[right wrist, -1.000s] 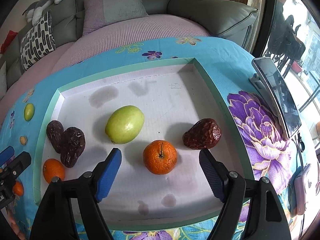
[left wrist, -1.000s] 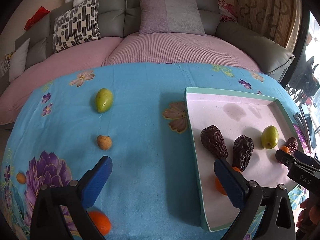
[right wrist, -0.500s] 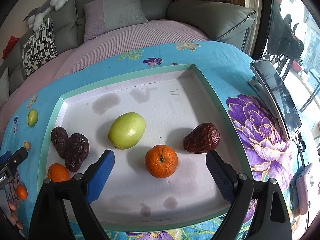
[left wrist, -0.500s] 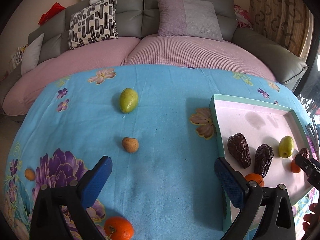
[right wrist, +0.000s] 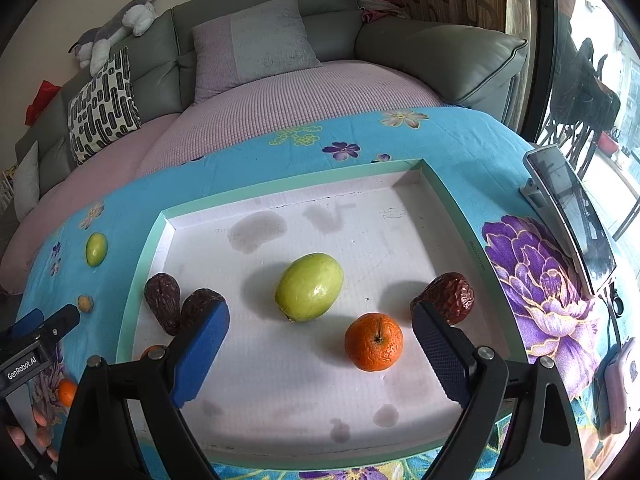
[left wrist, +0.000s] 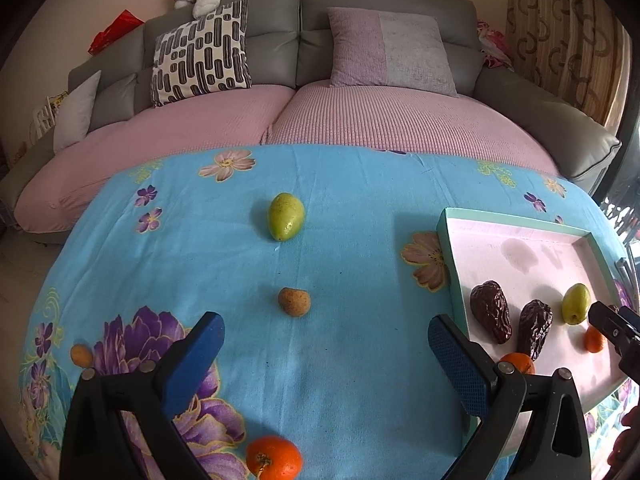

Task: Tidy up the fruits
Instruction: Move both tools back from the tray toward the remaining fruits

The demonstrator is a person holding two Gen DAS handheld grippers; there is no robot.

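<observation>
My left gripper (left wrist: 326, 352) is open and empty over the blue flowered cloth. Ahead of it lie a small brown fruit (left wrist: 295, 301) and a green fruit (left wrist: 286, 216). An orange (left wrist: 274, 457) sits below its fingers, and a small orange fruit (left wrist: 81, 355) lies far left. My right gripper (right wrist: 320, 328) is open above the white tray (right wrist: 280, 186). An orange (right wrist: 374, 342) lies just inside its right finger, untouched. A green fruit (right wrist: 310, 292) sits ahead, with a date (right wrist: 446, 298) to the right and two dates (right wrist: 162, 304) at the left.
A phone on a stand (right wrist: 568, 216) and a pink device (right wrist: 616, 392) sit right of the tray. The grey sofa with pink covers (left wrist: 360, 120) runs behind the table. The right gripper (left wrist: 612, 324) shows at the left wrist view's right edge.
The right gripper's jaws widened and it drew up and back from the orange in the tray. The left gripper moved left from the tray, so the loose fruits now sit centred ahead.
</observation>
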